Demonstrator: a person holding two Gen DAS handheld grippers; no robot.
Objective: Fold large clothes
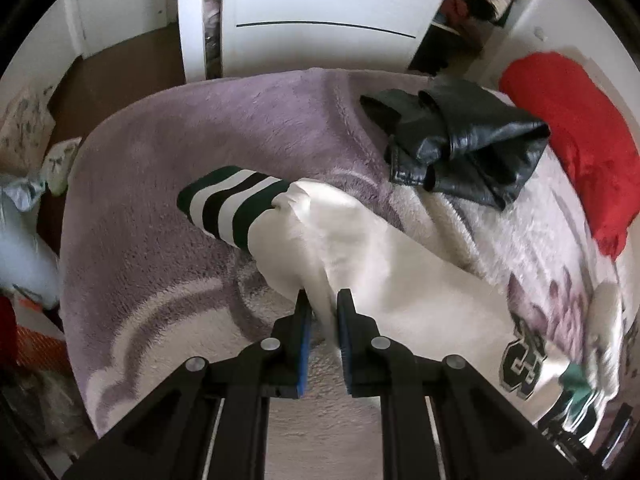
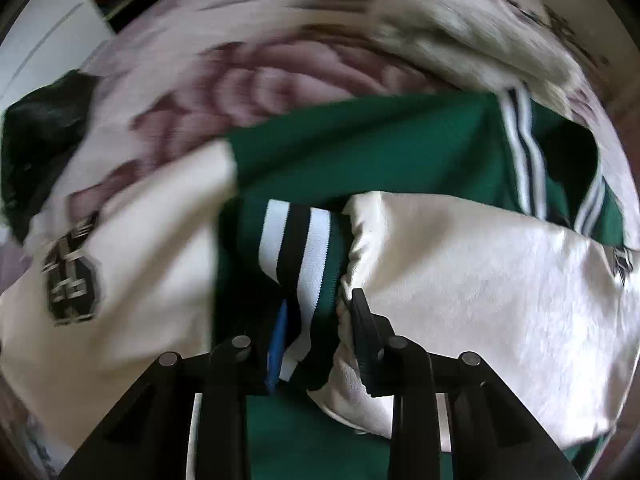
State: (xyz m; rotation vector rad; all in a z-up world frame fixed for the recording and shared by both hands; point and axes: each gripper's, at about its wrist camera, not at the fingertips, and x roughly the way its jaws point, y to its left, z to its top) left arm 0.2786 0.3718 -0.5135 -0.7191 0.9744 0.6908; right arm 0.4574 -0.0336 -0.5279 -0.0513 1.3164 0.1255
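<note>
A green varsity jacket (image 2: 380, 152) with white sleeves lies on the bed. In the left wrist view one white sleeve (image 1: 360, 248) stretches out to a green, white and black striped cuff (image 1: 236, 208). My left gripper (image 1: 323, 300) is shut on a fold of this sleeve, which is lifted off the blanket. In the blurred right wrist view the other striped cuff (image 2: 296, 240) and the bunched end of its white sleeve (image 2: 480, 280) sit between the jaws of my right gripper (image 2: 320, 304), which press on them. A number patch (image 2: 72, 276) shows on the white sleeve at the left.
A purple and white fleece blanket (image 1: 180, 140) covers the bed. A crumpled black leather jacket (image 1: 460, 144) and a red garment (image 1: 572, 136) lie at its far right. A white wardrobe (image 1: 320, 12) stands behind the bed. Clutter sits on the floor at the left (image 1: 24, 216).
</note>
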